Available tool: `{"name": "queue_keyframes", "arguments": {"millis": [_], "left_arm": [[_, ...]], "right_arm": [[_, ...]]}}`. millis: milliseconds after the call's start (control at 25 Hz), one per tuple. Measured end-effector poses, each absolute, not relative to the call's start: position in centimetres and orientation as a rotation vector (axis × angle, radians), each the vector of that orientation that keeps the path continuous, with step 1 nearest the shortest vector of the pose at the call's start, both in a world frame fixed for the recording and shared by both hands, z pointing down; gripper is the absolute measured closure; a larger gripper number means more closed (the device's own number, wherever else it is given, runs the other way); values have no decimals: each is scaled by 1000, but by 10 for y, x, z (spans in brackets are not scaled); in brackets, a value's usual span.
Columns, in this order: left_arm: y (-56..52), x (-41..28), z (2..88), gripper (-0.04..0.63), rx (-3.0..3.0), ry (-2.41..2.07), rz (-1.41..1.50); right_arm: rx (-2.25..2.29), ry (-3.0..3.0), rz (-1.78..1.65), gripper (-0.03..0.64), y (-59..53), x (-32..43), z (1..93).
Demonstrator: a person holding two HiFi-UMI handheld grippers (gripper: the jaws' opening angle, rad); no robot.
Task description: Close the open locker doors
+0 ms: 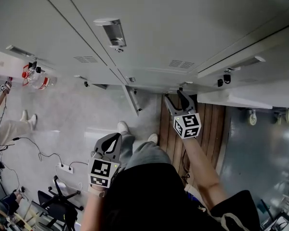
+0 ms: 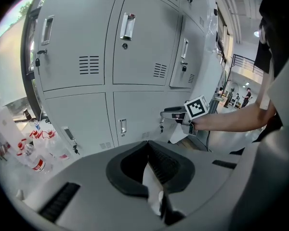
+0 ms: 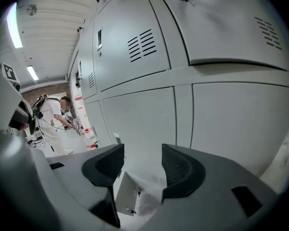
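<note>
Black top (image 1: 149,196), grey trousers (image 1: 147,153), white shoes (image 1: 123,127); grey left tongs (image 1: 116,138) and right tongs (image 1: 179,99) bear black-and-white marker cubes (image 1: 187,125)

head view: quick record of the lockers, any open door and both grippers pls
lockers: grey bank, seen from above
low door: ajar, swung out towards the person
right gripper: jaws apart, nothing between them, close to the lockers, right of the low door
left gripper: jaws together, empty, further back from the lockers
contact with low door: none visible
</note>
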State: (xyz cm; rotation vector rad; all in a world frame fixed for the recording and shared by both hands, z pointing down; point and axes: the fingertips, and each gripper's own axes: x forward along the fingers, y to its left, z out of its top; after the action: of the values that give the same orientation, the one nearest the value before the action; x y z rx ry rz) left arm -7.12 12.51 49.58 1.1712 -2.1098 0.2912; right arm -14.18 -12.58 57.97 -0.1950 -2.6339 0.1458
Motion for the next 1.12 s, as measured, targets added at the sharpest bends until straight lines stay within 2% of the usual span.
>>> {"name": "queue_keyframes", "arguments": {"millis": [480, 1120], "left_arm": [[159, -65, 543, 575, 1224, -2019, 297], [166, -53, 698, 575, 1209, -1890, 229]], "right_arm": [[-249, -2477, 217, 367, -31, -111, 661], [-372, -2256, 248, 367, 38, -93, 839]]}}
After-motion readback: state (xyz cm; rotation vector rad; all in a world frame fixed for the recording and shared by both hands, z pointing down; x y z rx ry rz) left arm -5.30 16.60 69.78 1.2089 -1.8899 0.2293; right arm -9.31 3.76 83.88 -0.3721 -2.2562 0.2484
